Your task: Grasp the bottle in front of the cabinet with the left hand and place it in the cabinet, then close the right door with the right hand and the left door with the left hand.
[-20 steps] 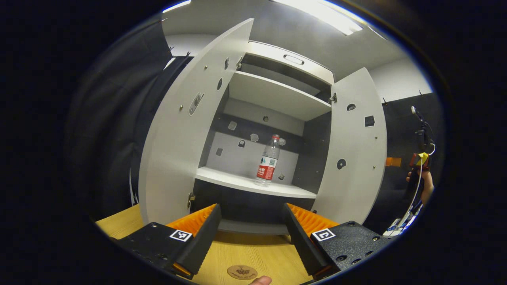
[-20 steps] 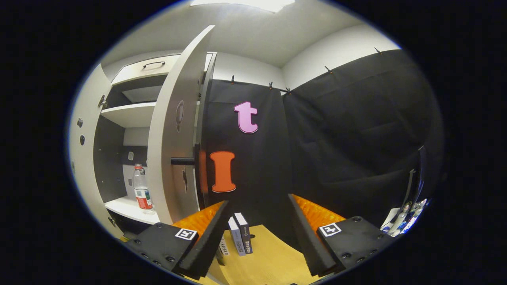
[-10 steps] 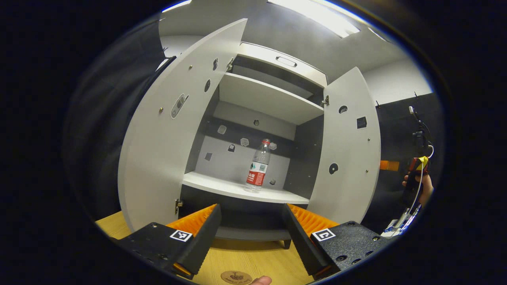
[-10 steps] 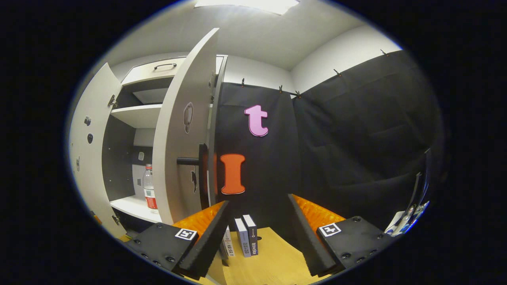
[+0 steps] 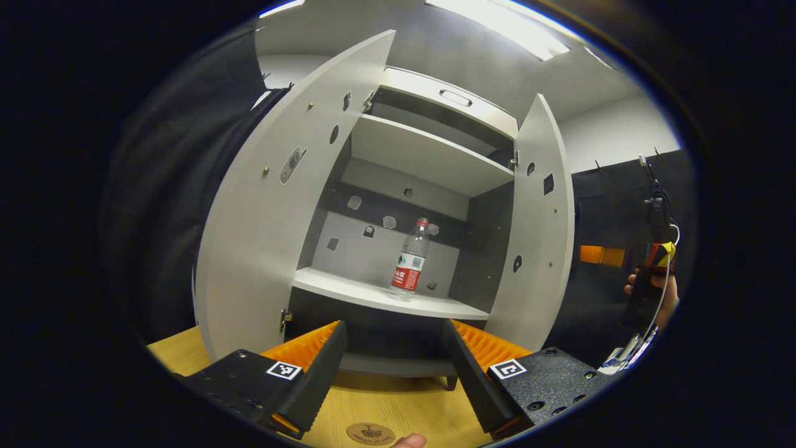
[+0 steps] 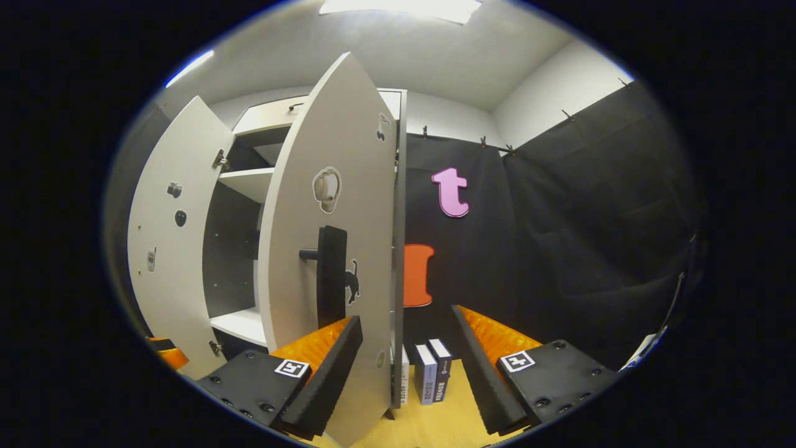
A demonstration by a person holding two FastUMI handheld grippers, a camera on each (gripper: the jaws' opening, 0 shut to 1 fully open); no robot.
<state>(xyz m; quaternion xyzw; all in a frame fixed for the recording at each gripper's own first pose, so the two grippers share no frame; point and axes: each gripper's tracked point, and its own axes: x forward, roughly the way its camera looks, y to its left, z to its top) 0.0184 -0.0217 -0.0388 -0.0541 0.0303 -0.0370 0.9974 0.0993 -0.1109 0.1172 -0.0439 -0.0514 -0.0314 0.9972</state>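
Bottle (image 5: 410,258) upright on cabinet (image 5: 429,155) shelf, placement done. R door (image 6: 336,205) swung partway shut vs. 0.5 s ago, handle (image 6: 329,274) just ahead of R gripper (image 6: 404,367). L door (image 5: 267,205) wide open. Both grippers, incl. L gripper (image 5: 395,367), open, empty. Next: finish R door, then L.

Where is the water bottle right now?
In the left gripper view, the bottle stands upright on the cabinet's lower shelf, toward its right end, between the two open doors.

Bright ceiling light (image 5: 497,25) glares overhead; frames sharp, with strong fisheye bending at edges.
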